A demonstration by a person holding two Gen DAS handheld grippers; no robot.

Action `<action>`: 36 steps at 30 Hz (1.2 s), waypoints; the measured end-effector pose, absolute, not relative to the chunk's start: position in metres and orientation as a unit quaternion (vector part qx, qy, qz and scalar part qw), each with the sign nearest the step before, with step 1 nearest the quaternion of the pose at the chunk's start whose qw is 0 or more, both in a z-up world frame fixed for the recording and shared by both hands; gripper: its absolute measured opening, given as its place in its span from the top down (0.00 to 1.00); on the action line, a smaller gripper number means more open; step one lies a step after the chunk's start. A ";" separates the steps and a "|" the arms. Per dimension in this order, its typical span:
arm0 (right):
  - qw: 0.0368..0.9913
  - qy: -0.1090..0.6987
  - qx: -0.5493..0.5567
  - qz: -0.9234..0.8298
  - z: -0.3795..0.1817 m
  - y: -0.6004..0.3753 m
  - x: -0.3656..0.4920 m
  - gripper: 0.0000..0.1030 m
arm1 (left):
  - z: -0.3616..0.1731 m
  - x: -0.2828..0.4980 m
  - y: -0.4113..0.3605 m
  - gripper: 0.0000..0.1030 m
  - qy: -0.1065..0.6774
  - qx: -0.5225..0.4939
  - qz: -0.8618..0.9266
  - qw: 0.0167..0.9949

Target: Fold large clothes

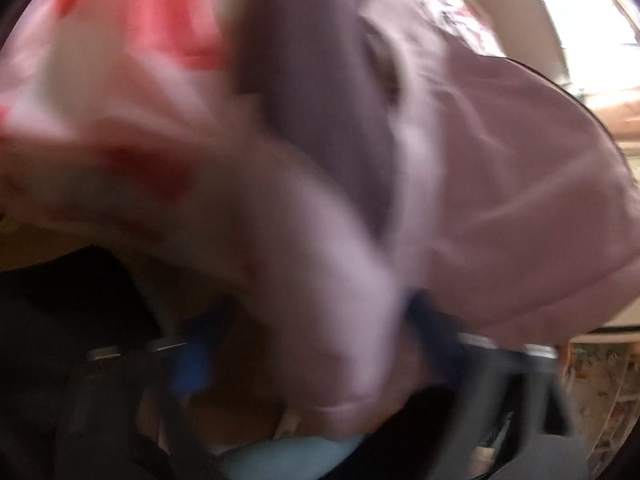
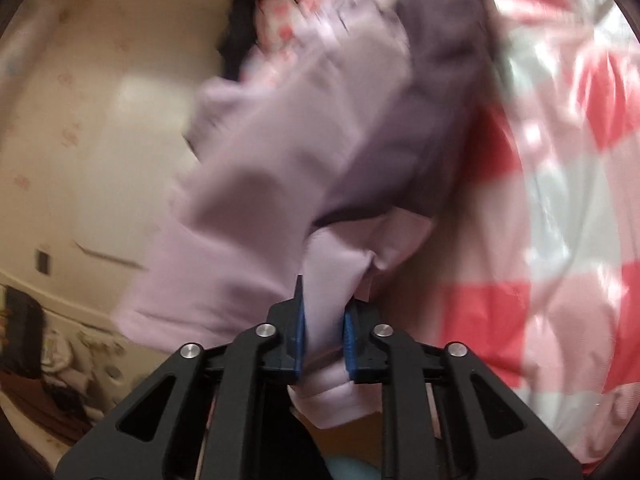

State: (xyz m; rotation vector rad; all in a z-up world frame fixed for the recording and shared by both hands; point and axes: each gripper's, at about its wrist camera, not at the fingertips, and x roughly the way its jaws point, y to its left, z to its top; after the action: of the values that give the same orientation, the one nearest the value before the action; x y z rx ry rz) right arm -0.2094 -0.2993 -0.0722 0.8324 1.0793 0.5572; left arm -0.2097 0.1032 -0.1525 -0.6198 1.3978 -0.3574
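R gripper (image 2: 323,330): blue pads (image 2: 299,334) clamped on a bunched fold of the lilac garment (image 2: 260,200) — cloth fills the gap between them and spills out below the jaws. Garment hangs up and away from the grip, w/ a darker grey-purple part (image 2: 444,92) near top centre. Behind it on the right, a red-and-white checked cover (image 2: 560,208), glossy. Cream wall (image 2: 80,100) to the left; clutter at lower left too small to ID.

L gripper (image 1: 312,360): view heavily motion-blurred. Lilac garment (image 1: 520,208) drapes over the fingers and hides the tips — can't tell if jaws are together or on cloth. Blue pad (image 1: 192,364) just visible at lower left. Checked cover (image 1: 160,40) at upper left, smeared. No containers made out in either view.
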 end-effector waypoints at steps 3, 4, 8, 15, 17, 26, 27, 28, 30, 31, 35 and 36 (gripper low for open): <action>0.781 0.422 0.386 0.251 -0.023 -0.322 -0.215 0.88 | -0.107 -0.201 0.099 0.82 0.604 -0.247 -0.156 0.742; 0.791 0.406 0.386 0.248 -0.006 -0.328 -0.215 0.88 | -0.086 -0.199 0.103 0.82 0.586 -0.230 -0.146 0.763; 0.839 0.361 0.349 0.211 0.069 -0.405 -0.245 0.88 | -0.013 -0.197 0.140 0.82 0.529 -0.189 -0.105 0.821; 0.786 0.571 0.220 0.089 -0.011 -0.435 -0.278 0.70 | -0.049 -0.209 0.153 0.36 0.603 0.001 -0.039 0.796; 0.788 0.568 0.233 0.052 -0.018 -0.445 -0.287 0.69 | -0.054 -0.209 0.169 0.36 0.603 0.001 -0.004 0.798; 0.854 0.453 0.208 0.150 0.058 -0.364 -0.230 0.23 | 0.009 -0.137 0.105 0.08 0.474 0.033 -0.071 0.877; 0.855 0.444 0.208 0.171 0.054 -0.349 -0.216 0.23 | 0.009 -0.119 0.089 0.08 0.468 0.033 -0.083 0.879; 0.853 0.440 0.210 0.184 0.054 -0.335 -0.198 0.23 | 0.009 -0.108 0.083 0.08 0.463 0.032 -0.089 0.881; 0.849 0.427 0.235 0.206 0.037 -0.303 -0.158 0.23 | 0.007 -0.074 0.058 0.08 0.454 0.039 -0.098 0.885; 0.840 0.425 0.257 0.219 0.027 -0.295 -0.140 0.23 | 0.005 -0.061 0.051 0.08 0.455 0.045 -0.100 0.884; 0.815 0.422 0.316 0.241 -0.013 -0.276 -0.092 0.23 | -0.034 0.018 0.047 0.08 0.501 -0.016 -0.104 0.859; 0.810 0.421 0.327 0.245 -0.026 -0.272 -0.084 0.23 | -0.043 0.028 0.057 0.08 0.509 -0.052 -0.100 0.853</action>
State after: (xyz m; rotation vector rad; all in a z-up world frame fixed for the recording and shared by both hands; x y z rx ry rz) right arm -0.0838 -0.2716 -0.0262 0.6984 0.8990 0.5244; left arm 0.0280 0.0565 -0.0430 -0.1102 1.0707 -0.2095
